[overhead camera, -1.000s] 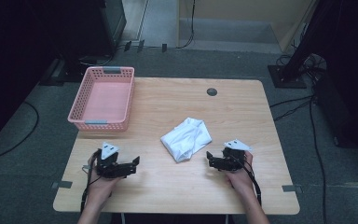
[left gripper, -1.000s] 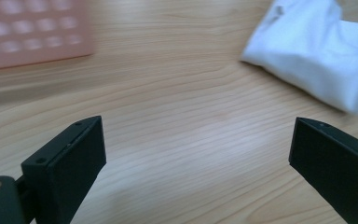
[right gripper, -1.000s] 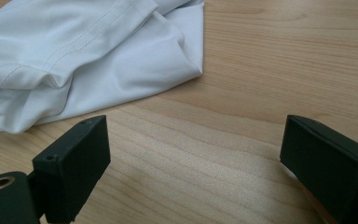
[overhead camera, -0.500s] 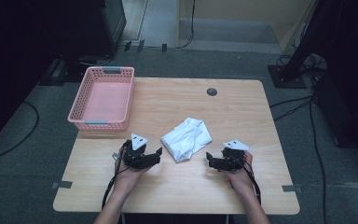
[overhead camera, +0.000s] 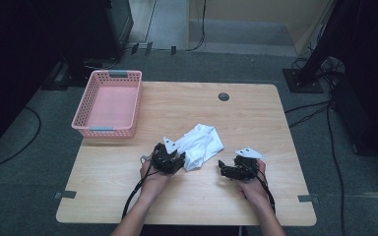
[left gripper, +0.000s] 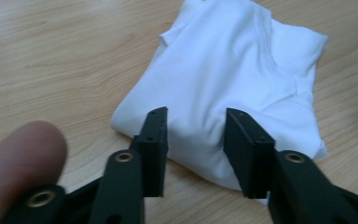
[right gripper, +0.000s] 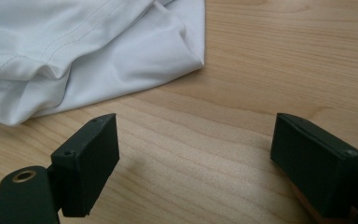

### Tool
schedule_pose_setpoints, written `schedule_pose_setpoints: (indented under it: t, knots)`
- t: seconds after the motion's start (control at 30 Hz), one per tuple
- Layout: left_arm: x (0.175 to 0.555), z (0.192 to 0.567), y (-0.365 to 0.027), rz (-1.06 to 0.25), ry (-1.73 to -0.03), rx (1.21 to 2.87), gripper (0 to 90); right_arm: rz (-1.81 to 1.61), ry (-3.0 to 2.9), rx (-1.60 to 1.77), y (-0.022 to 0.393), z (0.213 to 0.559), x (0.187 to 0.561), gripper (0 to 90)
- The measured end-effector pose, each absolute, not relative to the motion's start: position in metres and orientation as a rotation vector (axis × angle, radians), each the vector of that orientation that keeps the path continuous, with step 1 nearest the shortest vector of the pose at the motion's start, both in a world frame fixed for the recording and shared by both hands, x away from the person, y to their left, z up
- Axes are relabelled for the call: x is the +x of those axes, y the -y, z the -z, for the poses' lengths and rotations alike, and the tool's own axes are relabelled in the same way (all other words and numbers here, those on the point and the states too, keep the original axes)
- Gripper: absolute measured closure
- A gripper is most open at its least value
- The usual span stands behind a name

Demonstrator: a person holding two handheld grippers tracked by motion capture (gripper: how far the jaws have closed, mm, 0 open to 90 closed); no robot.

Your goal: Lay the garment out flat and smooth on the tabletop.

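A folded white cloth (overhead camera: 203, 145) lies near the middle of the wooden table (overhead camera: 256, 123). My left gripper (overhead camera: 180, 159) sits at the cloth's near left edge. In the left gripper view the cloth (left gripper: 242, 70) bulges up between the two jaws of this gripper (left gripper: 196, 140). Those jaws have just been closing, and a gap still shows on each side. My right gripper (overhead camera: 222, 167) rests to the right of the cloth, jaws wide over bare wood. In its own view the right gripper (right gripper: 196, 158) has nothing between the jaws, which have just closed a little, and the cloth (right gripper: 74, 56) lies beyond them.
A pink plastic basket (overhead camera: 109, 103) stands at the table's far left corner. A round dark grommet (overhead camera: 223, 96) is set in the far edge. A fingertip (left gripper: 18, 163) shows beside the left jaw. Cables lie on the floor around the table.
My left gripper has slid right along the table's front up to the cloth, and its jaws have narrowed. The right hand has stayed where it was.
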State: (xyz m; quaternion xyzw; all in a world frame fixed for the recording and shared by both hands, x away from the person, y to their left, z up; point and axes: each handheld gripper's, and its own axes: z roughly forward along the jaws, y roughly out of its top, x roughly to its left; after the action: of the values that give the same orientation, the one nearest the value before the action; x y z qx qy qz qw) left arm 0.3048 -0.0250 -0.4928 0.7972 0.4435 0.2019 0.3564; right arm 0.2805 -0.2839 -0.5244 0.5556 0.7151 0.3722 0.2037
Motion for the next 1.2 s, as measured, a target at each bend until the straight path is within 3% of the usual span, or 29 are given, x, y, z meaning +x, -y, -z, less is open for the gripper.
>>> schedule_pose_setpoints:
  t: [0.23, 0.53, 0.57, 0.77, 0.93, 1.2]
  knots:
    - [0.300, 0.498, 0.025, -0.458, -1.075, 2.062, 85.9, -1.031, -1.999, 1.538, 0.283, 0.524, 0.280, 15.2]
    - [0.289, 0.502, 0.014, -0.407, -1.042, 2.068, 90.0, -1.032, -2.005, 1.538, 0.283, 0.524, 0.280, 15.2]
    - [0.289, 0.502, 0.013, -0.403, -1.057, 2.050, 88.8, -1.030, -2.006, 1.535, 0.283, 0.525, 0.280, 15.2]
    - [0.299, 0.498, 0.024, -0.441, -1.107, 2.016, 62.1, -1.029, -2.008, 1.534, 0.283, 0.524, 0.280, 14.8]
    - [0.309, 0.494, 0.036, -0.500, -1.145, 1.978, 62.4, -1.036, -2.025, 1.524, 0.282, 0.525, 0.280, 13.4]
    - [0.317, 0.506, 0.043, -0.453, -1.116, 2.052, 90.0, -1.036, -2.021, 1.529, 0.283, 0.525, 0.280, 13.5]
